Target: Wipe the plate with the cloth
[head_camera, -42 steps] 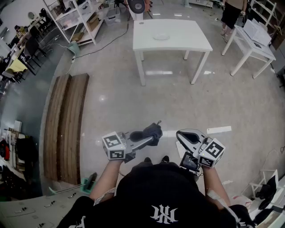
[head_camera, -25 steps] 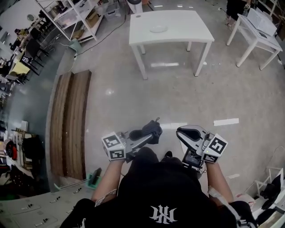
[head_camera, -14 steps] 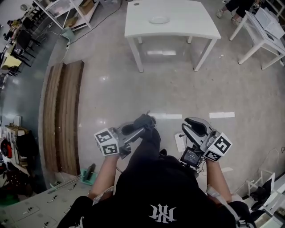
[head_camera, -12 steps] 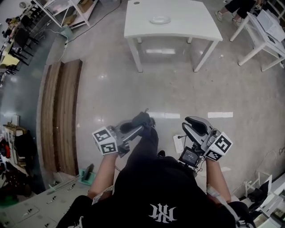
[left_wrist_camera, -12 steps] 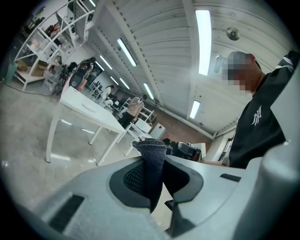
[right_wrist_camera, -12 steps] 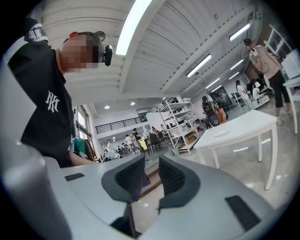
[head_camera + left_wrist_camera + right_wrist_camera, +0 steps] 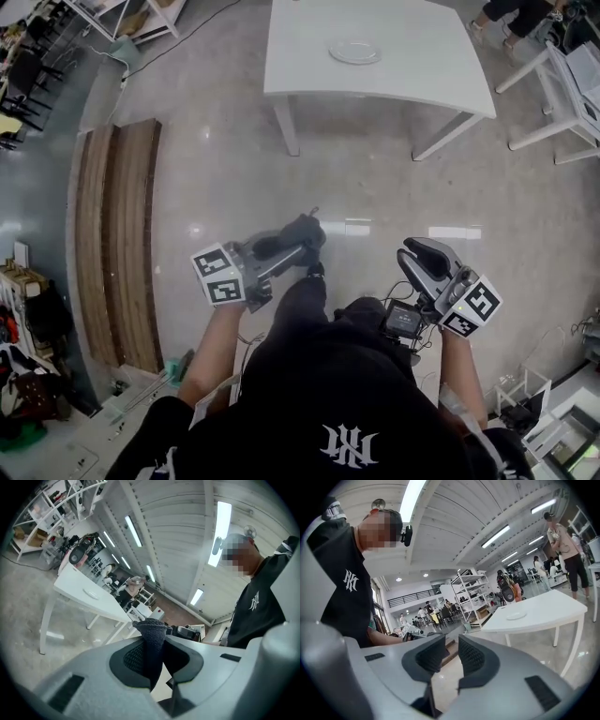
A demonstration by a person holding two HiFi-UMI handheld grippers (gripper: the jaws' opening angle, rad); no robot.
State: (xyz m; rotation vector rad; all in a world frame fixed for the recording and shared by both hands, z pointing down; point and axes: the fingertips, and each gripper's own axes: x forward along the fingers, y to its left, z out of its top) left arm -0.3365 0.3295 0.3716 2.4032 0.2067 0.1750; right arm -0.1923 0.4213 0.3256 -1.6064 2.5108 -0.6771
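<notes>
A clear plate (image 7: 355, 52) rests on a white table (image 7: 403, 75) across the floor, well ahead of both grippers. In the left gripper view the plate (image 7: 90, 593) is small on the table (image 7: 75, 585); in the right gripper view the plate (image 7: 516, 615) lies on the table (image 7: 543, 613). My left gripper (image 7: 300, 246) is shut on a dark knitted cloth (image 7: 302, 228), which pokes up between the pads (image 7: 152, 639). The right gripper (image 7: 427, 261) is held at waist height, its jaws almost together with only a thin slit and nothing in them (image 7: 451, 641).
Wooden benches (image 7: 112, 234) lie along the floor at the left. A second white table (image 7: 562, 84) stands at the right, and shelving (image 7: 122, 14) at the back left. A person (image 7: 565, 541) stands beyond the table. Bare shiny floor separates me from the table.
The view has advanced toward the table, which now sits nearer and larger. Both grippers keep the same pose in front of the body; the cloth stays clamped in the left one.
</notes>
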